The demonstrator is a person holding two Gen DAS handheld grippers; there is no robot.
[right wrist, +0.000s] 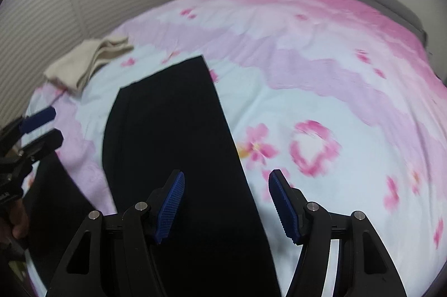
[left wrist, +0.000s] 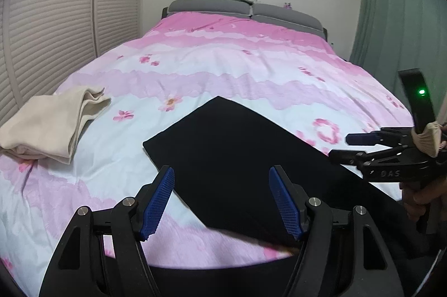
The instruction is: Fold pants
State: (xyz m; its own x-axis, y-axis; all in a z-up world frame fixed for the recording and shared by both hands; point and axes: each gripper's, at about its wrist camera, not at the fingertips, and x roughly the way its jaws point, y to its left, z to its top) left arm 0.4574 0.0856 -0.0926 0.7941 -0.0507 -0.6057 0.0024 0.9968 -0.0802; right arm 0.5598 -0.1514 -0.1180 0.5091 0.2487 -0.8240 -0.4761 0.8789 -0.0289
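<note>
The black pants [right wrist: 173,146] lie flat on the pink flowered bedspread [right wrist: 321,79], a long strip whose far end points toward 11 o'clock in the right wrist view and 12 o'clock in the left. The right gripper [right wrist: 226,206] hangs over the strip's right edge, jaws spread, nothing between the pads. The left gripper [left wrist: 222,202] hovers over the near end, jaws spread and empty too. Both look about equally near, so either could take the near end. A folded beige garment [left wrist: 53,126] sits well apart at 10 o'clock
</note>
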